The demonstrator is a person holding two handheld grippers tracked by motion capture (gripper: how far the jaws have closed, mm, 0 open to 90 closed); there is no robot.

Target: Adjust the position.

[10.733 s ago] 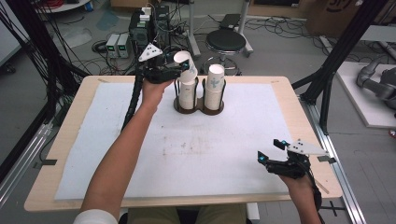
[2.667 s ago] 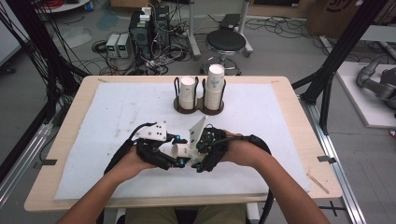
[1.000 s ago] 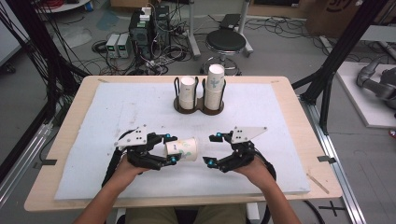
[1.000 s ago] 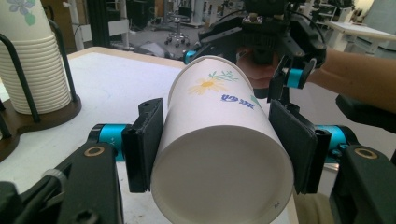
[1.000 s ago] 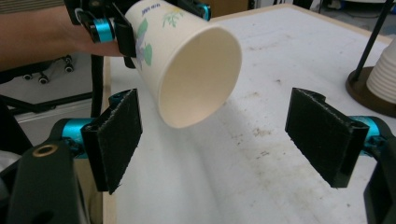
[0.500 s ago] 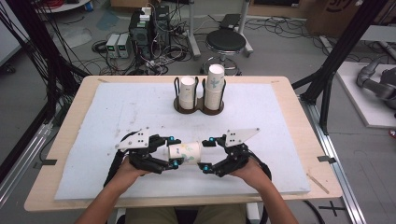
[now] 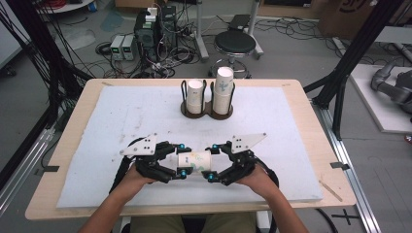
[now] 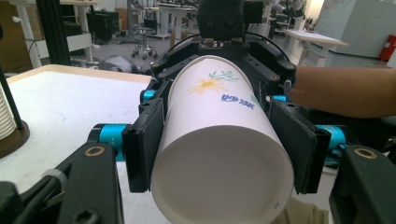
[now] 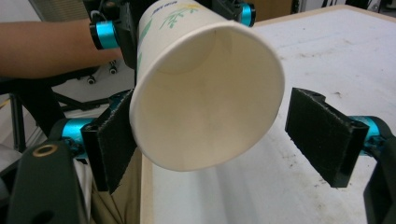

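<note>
A white paper cup (image 7: 194, 160) with a flower print lies level a little above the mat, between both hands. My left gripper (image 7: 180, 158) is shut on its base end; in the left gripper view both pads (image 8: 144, 140) press the cup's (image 8: 219, 140) sides. My right gripper (image 7: 212, 162) faces it from the right. In the right gripper view the cup's (image 9: 205, 107) open mouth points at the camera, and the right gripper (image 9: 215, 140) stands open around the rim. Its right pad (image 9: 322, 135) is clearly apart from the cup, while the left pad sits close against the wall.
A dark two-ring holder (image 7: 206, 109) stands at the far middle of the white mat (image 7: 291, 136), with a stack of paper cups (image 7: 195, 94) in one ring and a taller stack (image 7: 223, 90) in the other. The table's near edge lies just below the hands.
My right gripper has moved left toward the cup, so its open jaws now stand around the mouth end. The left gripper has kept still with the cup.
</note>
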